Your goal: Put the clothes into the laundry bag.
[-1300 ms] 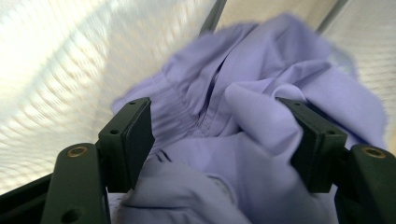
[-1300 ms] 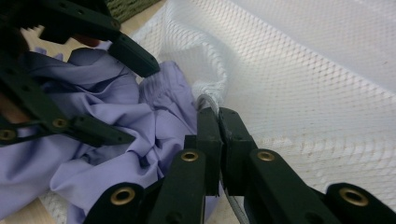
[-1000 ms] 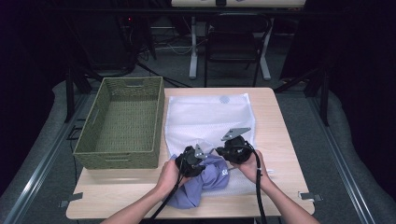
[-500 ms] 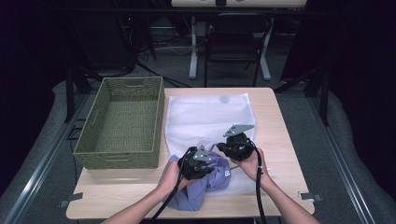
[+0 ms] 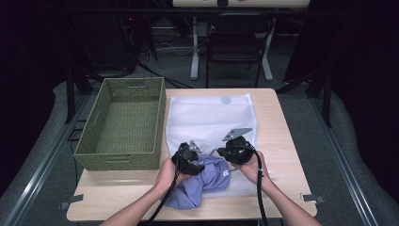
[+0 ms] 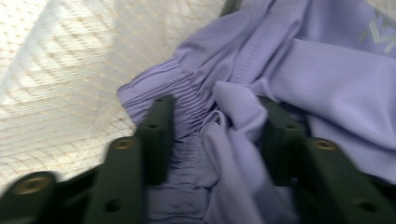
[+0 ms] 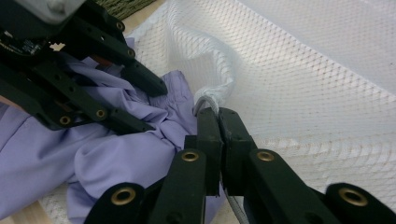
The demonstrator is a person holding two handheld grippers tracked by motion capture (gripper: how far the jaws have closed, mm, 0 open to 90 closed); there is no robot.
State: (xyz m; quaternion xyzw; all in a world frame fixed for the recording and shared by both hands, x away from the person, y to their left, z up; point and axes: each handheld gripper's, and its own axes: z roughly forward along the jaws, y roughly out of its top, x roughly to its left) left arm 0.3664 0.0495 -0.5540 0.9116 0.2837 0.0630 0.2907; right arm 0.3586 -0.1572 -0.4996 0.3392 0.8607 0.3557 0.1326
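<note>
Right gripper view: right gripper (image 7: 219,112) is clamped on the mesh bag (image 7: 327,84) rim. Left gripper (image 6: 215,135) jaws have just been opening, garment (image 6: 299,70) loose between them at the bag mouth, near table edge. I'd worry the garment slides back out, or the rim slips.

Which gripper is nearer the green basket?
Left. The left gripper works on the purple garment right beside the green basket's near right corner. The right gripper, shut on the mesh bag's edge, sits farther out, across the garment from the basket.
</note>
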